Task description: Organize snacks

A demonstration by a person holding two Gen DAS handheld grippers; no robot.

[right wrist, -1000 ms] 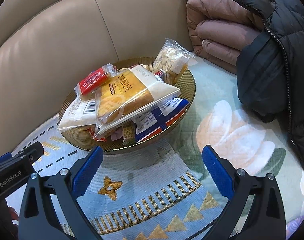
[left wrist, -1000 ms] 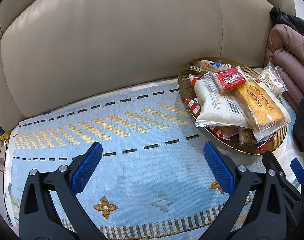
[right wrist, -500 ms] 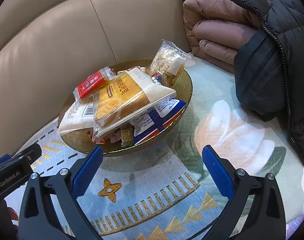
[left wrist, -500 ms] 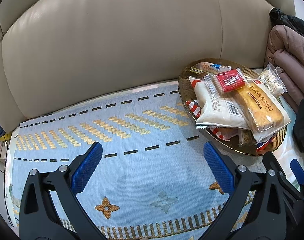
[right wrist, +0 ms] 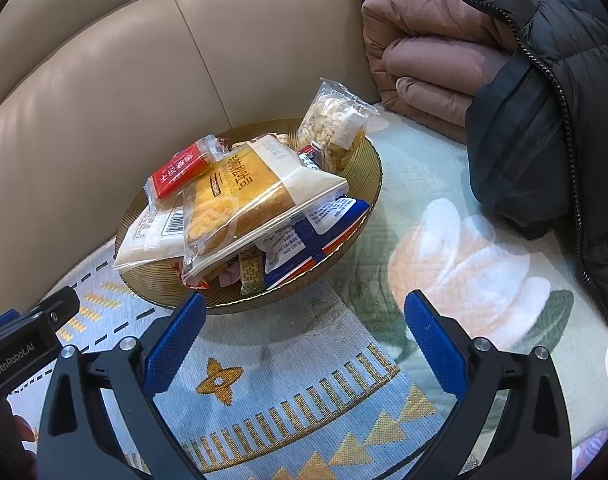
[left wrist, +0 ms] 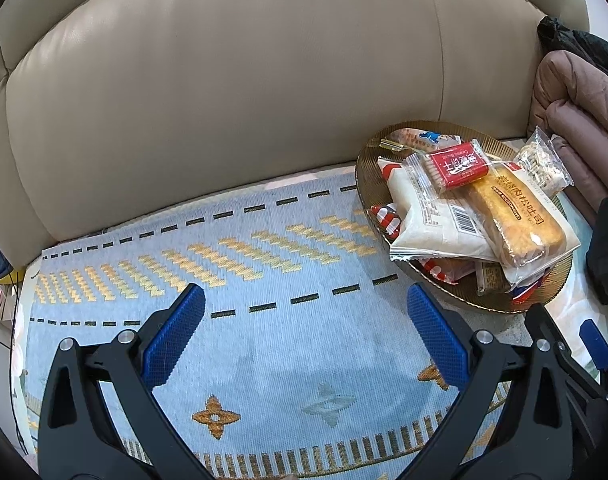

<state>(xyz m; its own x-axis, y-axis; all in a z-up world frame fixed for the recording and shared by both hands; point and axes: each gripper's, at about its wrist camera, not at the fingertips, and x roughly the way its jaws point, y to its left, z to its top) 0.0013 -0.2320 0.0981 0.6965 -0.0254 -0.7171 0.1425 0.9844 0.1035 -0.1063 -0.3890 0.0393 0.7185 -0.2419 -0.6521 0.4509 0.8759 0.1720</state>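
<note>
1. Two grippers are in view, both w/ jaws wide apart and nothing between the blue pads. The left gripper (left wrist: 304,308) hovers over the light blue woven mat (left wrist: 263,280), which has yellow zigzag rows and black dashes.
2. Behind the mat stands the beige leather sofa back (left wrist: 223,80); the mat lies on the seat.
3. To the right of the left gripper, near the sofa back, sits the gold ribbed bowl (right wrist: 356,152), approx. at the mat's right edge and partly on it. All snacks I can see are in this bowl, piled above the rim.
4. In the bowl, from left: a white packet w/ barcode (right wrist: 151,236) leaning over the left rim; a red biscuit pack (right wrist: 179,170) lying on top of it; a big bread loaf in clear wrap (right wrist: 239,196) in the middle, on top of the pile; under it a blue-and-white packet (right wrist: 328,220) and some small bars, too hidden to tell more.
5. At the bowl's far right edge, a clear bag of pale puffed snack (right wrist: 336,120) stands tilted against the rim.
6. The right gripper (right wrist: 304,316) is just in front of the bowl, not touching it; its left pad is near the front rim.
7. Right of the bowl, the floral seat cover (right wrist: 464,260) shows, then a folded pink-brown quilted garment (right wrist: 424,52) against the sofa back, and a black puffer jacket (right wrist: 544,100) partly over it.
</note>
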